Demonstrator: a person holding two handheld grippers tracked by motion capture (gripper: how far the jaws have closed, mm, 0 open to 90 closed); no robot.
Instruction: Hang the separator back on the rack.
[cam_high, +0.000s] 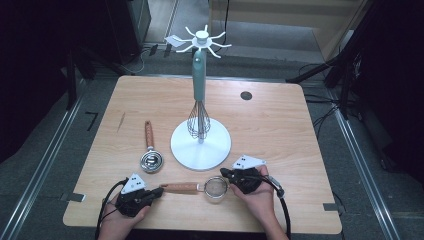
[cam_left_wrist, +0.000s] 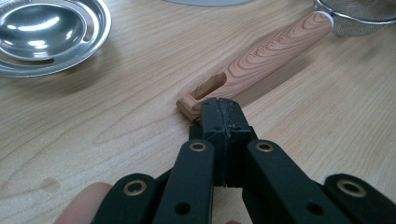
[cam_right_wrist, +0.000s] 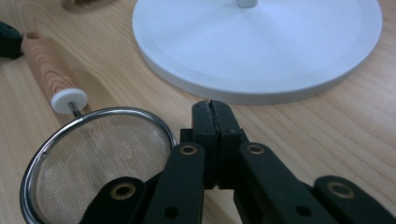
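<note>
Left gripper (cam_left_wrist: 223, 106) and right gripper (cam_right_wrist: 215, 108), jaws pressed together holding nothing, are flanking the strainer (cam_high: 216, 188) at 9 and 3 o'clock.

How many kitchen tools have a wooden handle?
2: a strainer lying at the table's near edge between the two hands, and a shiny metal scoop lying left of the white stand.

Both grippers, left gripper (cam_high: 161, 190) and right gripper (cam_high: 223, 173), are black, with brass-ringed pivots on flat link bars. Each carries a grey three-cornered plate toward twelve o'clock and trails a black cable toward six o'clock.
</note>
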